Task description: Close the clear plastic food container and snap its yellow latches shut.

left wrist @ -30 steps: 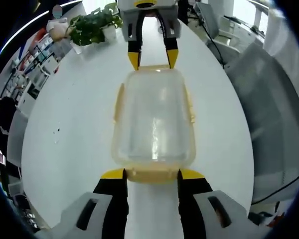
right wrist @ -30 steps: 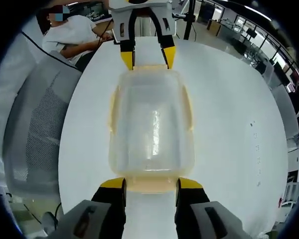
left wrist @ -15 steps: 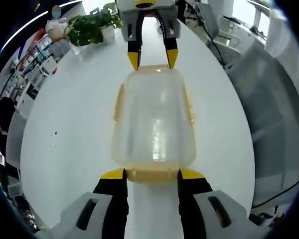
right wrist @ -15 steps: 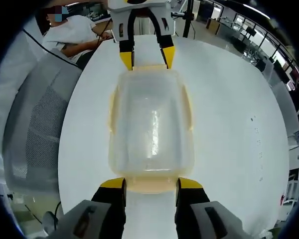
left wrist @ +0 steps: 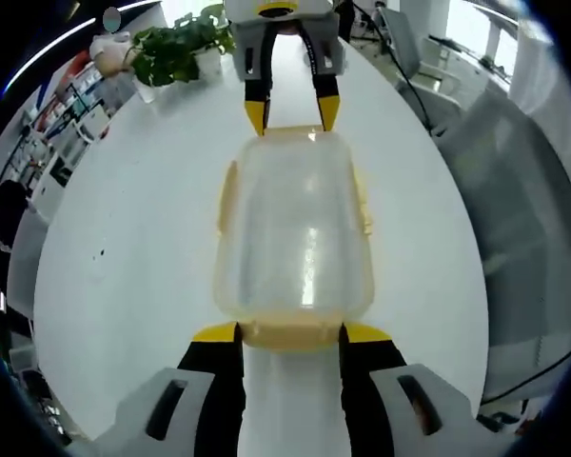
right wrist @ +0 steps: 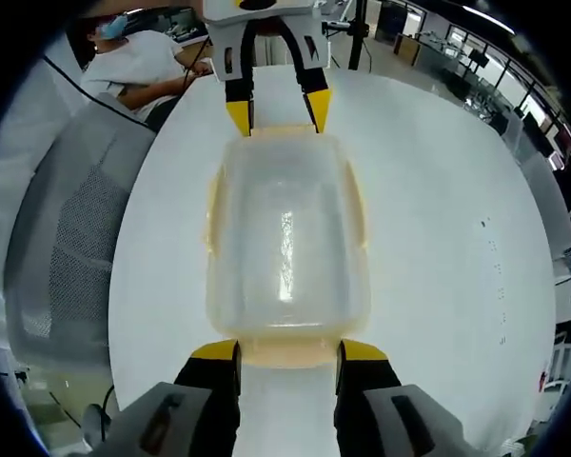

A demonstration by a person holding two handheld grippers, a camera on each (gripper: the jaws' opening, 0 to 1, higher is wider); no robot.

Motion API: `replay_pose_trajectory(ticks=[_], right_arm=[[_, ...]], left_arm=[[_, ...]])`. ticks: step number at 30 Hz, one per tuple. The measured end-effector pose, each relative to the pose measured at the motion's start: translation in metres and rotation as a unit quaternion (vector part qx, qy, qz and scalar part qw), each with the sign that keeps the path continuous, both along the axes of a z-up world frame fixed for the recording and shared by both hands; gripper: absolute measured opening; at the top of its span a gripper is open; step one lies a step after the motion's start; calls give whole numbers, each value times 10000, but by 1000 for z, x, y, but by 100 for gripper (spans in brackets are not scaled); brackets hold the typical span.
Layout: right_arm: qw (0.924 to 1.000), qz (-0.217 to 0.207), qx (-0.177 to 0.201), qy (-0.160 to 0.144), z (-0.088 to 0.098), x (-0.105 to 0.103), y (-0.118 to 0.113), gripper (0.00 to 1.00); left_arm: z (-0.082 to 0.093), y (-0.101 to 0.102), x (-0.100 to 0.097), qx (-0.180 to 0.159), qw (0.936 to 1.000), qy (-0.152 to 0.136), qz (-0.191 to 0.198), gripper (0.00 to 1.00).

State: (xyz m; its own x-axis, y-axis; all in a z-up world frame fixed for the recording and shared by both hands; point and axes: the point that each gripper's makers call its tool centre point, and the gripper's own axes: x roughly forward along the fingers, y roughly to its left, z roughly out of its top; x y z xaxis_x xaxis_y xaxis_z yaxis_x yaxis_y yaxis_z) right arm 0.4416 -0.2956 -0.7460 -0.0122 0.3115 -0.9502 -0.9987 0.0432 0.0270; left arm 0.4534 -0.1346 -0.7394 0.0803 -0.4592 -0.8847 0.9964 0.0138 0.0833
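Observation:
A clear plastic food container (left wrist: 295, 228) (right wrist: 287, 248) lies lengthwise on the white table (left wrist: 133, 248), its lid on top. Yellow latches run along its long sides (left wrist: 226, 195) (right wrist: 360, 205). My left gripper (left wrist: 290, 333) stands open at the container's near short end, its yellow tips on either side of the yellow end latch (left wrist: 290, 335). My right gripper (right wrist: 287, 350) stands open the same way at the opposite end, around that end's latch (right wrist: 287, 354). Each gripper also faces the other across the container: the right gripper (left wrist: 292, 112), the left gripper (right wrist: 271, 109).
A potted plant (left wrist: 176, 48) stands at the table's far edge. Grey mesh chairs (left wrist: 528, 200) (right wrist: 67, 238) flank the table. A person in a white top (right wrist: 143, 62) sits behind the chair. White table surface lies free on both long sides of the container.
Both views have shifted very slightly and the glare on the lid has moved. The container and both grippers keep their places relative to each other.

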Motion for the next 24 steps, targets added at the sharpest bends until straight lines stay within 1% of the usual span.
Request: replay_pose_trajectory(ticks=[7, 10, 12, 16, 19, 21, 23, 24], right_arm=[[10000, 86, -20, 22, 1, 3, 1, 36], [9999, 141, -59, -1, 1, 6, 0, 36], [9998, 127, -101, 105, -1, 5, -1, 36], [9997, 198, -116, 67, -1, 6, -1, 37], [9998, 160, -97, 108, -2, 5, -2, 37], [9998, 122, -59, 128, -2, 4, -1, 38], [9999, 111, -34, 59, -2, 6, -1, 41], [9999, 98, -35, 61, -2, 6, -1, 44]], left_arm=[[-1, 0, 0, -74, 9999, 97, 52, 37], [0, 0, 1, -71, 10000, 40, 40, 37], [-1, -1, 0, -128, 9999, 94, 55, 37], [-2, -1, -1, -120, 9998, 121, 85, 37], [-5, 0, -2, -103, 9998, 160, 45, 38], [-5, 0, -4, -44, 9999, 98, -58, 38], [-6, 1, -3, -35, 10000, 74, -54, 38], [-5, 1, -3, -38, 10000, 83, -37, 38]])
